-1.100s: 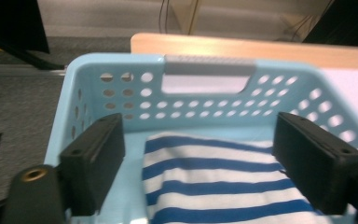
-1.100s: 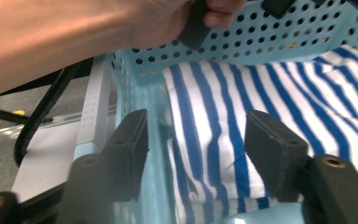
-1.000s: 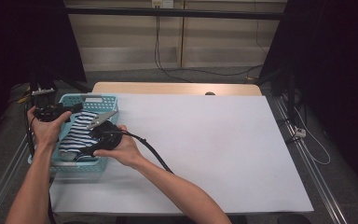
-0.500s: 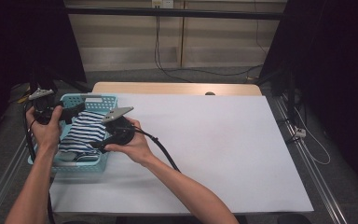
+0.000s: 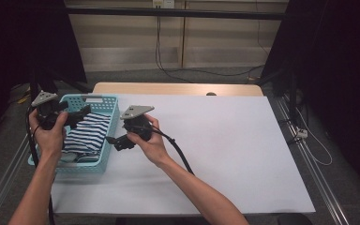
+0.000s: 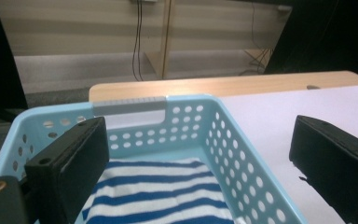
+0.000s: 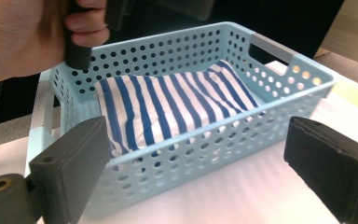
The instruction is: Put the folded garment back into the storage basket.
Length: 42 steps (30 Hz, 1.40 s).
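While both grippers hang open and empty, we size up the cloth.
Ahead of our right gripper [image 5: 115, 142], whose jaws have just been opening, and below our left gripper [image 5: 82, 112], the striped cloth [image 7: 177, 105] in the basket [image 7: 279, 60] looks soft, light; we'd pinch a folded edge.

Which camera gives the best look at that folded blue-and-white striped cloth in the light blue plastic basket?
The right gripper view: the blue-and-white striped cloth lies almost whole inside the light blue plastic basket. The left gripper view catches its near part past a jaw. The high view shows it small, beside the left hand.
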Tool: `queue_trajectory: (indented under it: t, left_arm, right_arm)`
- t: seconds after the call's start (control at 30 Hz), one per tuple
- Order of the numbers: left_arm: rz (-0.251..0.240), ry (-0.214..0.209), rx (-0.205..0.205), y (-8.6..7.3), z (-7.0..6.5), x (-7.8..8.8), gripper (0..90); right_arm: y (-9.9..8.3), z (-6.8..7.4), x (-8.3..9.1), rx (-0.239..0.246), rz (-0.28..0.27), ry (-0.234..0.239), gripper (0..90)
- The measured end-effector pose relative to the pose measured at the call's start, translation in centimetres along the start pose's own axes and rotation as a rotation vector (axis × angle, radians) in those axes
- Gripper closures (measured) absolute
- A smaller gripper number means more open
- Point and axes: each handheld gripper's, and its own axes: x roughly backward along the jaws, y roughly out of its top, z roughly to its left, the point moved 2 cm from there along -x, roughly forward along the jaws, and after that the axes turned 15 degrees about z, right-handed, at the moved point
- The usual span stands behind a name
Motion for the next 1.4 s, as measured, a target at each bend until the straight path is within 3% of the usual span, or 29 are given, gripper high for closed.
queue_trajectory:
  t: [0.13,0.2,0.33,0.37,0.4,0.47,0.5,0.7,1.0,1.2,1.4]
  left_arm:
    - [-0.015,-0.017,-0.02,-0.1,-0.9,0.6,4.8]
    - [-0.039,-0.008,-0.035,-0.3,-1.7,1.0,4.8]
    - [-0.054,-0.002,-0.039,-0.5,-2.5,1.3,4.8]
    - [-0.047,0.002,-0.055,-0.7,-2.6,1.6,4.8]
    - [-0.071,-0.011,-0.031,-0.8,-3.0,1.6,4.8]
    - [-0.064,-0.021,-0.055,-1.0,-3.5,1.9,4.9]
    - [-0.059,-0.045,-0.05,-1.2,-4.0,2.1,4.9]
    - [-0.116,-0.047,-0.069,-1.7,-5.7,2.8,4.9]
    - [-0.127,-0.057,-0.099,-2.1,-7.6,2.9,4.8]
    - [-0.137,-0.053,-0.093,-2.7,-8.5,3.1,4.8]
    - [-0.125,-0.076,-0.096,-3.6,-9.5,3.2,4.8]
  right_arm:
    - [-0.4,-0.4,0.8,-0.005,-0.005,-0.033,6.0]
    - [-0.8,-0.6,1.5,-0.019,-0.022,-0.036,5.2]
    - [-1.2,-0.6,2.4,-0.019,-0.027,-0.056,5.1]
    - [-1.3,-0.6,2.6,-0.022,-0.032,-0.059,5.1]
    - [-1.7,-0.6,3.3,-0.031,-0.05,-0.066,5.1]
    - [-2.0,-0.7,3.8,-0.037,-0.052,-0.068,5.0]
    - [-2.0,-0.7,3.8,-0.037,-0.052,-0.068,5.0]
    - [-3.0,-1.2,5.5,-0.058,-0.075,-0.1,4.9]
    - [-5.0,-1.9,7.8,-0.084,-0.097,-0.149,4.6]
    - [-6.3,-2.4,9.7,-0.102,-0.125,-0.193,3.2]
    - [-8.0,-3.1,12.0,-0.133,-0.155,-0.241,3.6]
